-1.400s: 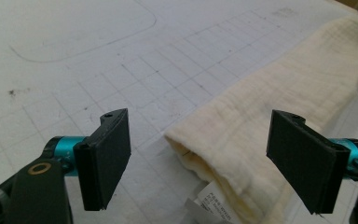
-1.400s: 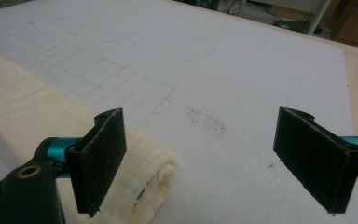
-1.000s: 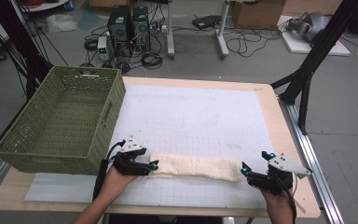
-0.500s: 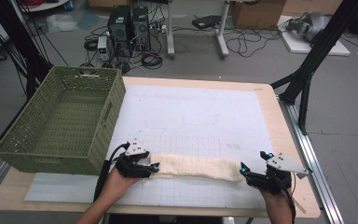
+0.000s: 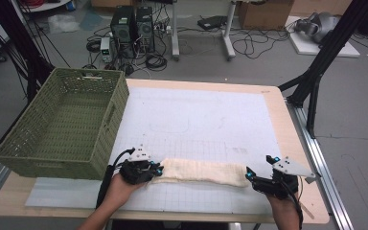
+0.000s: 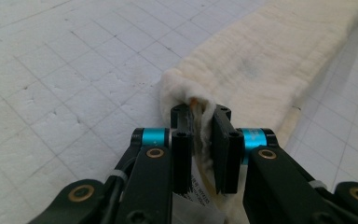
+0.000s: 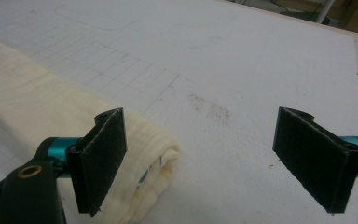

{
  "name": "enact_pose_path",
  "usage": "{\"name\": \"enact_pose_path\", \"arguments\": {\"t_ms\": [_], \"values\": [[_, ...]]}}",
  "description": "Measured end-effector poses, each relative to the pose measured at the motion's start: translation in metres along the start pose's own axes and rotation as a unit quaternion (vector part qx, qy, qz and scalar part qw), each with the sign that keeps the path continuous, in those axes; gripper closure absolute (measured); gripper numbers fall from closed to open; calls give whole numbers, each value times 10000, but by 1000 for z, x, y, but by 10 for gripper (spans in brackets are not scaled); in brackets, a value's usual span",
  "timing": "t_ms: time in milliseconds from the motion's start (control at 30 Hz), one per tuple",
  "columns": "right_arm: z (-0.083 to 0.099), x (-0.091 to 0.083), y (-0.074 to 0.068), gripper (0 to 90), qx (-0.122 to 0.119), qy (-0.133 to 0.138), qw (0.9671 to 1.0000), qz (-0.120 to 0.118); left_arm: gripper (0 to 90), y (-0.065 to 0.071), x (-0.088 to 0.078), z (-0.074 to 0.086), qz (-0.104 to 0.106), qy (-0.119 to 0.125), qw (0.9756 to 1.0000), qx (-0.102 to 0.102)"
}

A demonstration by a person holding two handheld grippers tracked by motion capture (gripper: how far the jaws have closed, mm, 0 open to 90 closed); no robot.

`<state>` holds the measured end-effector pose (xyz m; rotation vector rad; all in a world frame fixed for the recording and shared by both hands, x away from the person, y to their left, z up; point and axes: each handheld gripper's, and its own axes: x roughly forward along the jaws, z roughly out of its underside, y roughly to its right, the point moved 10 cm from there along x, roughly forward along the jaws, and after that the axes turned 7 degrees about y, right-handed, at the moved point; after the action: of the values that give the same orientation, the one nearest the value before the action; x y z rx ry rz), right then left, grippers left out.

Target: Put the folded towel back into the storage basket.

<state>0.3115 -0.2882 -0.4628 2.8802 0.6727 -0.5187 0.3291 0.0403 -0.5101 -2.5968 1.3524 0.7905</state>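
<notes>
A long folded cream towel [image 5: 201, 171] lies across the near part of the white gridded mat [image 5: 196, 115]. My left gripper [image 5: 157, 170] is at the towel's left end. Its jaws have just been closing and now pinch the folded edge of the towel [image 6: 261, 60] between the pads of the left gripper [image 6: 200, 116]. My right gripper [image 5: 258, 166] sits at the towel's right end with its jaws wide apart. In the right gripper view the towel [image 7: 37, 107] ends beside the left pad, and bare mat lies between the jaws of the right gripper [image 7: 200, 121].
A green woven basket [image 5: 110, 120] stands on the table's left side, close behind my left hand. The wooden table edge [image 5: 302, 143] runs along the right, with a metal rail beyond it. Computers, cables and boxes sit on the floor behind the table.
The left gripper's jaws have shut on the towel's left end. Both hands have stayed where they were, and the right gripper has stayed open.
</notes>
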Motion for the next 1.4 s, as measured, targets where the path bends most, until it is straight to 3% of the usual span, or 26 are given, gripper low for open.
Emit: {"name": "enact_pose_path", "arguments": {"t_ms": [133, 300, 533, 700, 867, 967, 1300, 1400], "values": [[0, 2, 0, 158, 41, 28, 10000, -24, 800, 0, -2, -1, 72, 94, 9999, -61], [5, 8, -3, 159, 25, -142, 9998, -116, 801, 1, -4, -5, 118, 237, 9996, -32], [3, 8, -7, 159, -39, -98, 9997, -242, 801, 4, -12, -15, 186, 645, 9977, 47], [8, 12, -10, 169, 60, -226, 9993, -289, 801, 5, -13, -16, 207, 695, 9973, 82], [22, 21, -21, 269, 44, -661, 9963, -541, 800, 5, -15, -17, 196, 733, 9970, 117], [23, 21, -23, 318, 19, -690, 9954, -659, 799, 5, -16, -17, 188, 749, 9969, 135], [42, 28, -26, 325, 2, -1217, 9895, -778, 795, 5, -16, -15, 178, 714, 9971, 186], [44, 28, -27, 358, 256, -1234, 9875, -947, 794, 6, -16, -14, 169, 675, 9973, 220]]}}
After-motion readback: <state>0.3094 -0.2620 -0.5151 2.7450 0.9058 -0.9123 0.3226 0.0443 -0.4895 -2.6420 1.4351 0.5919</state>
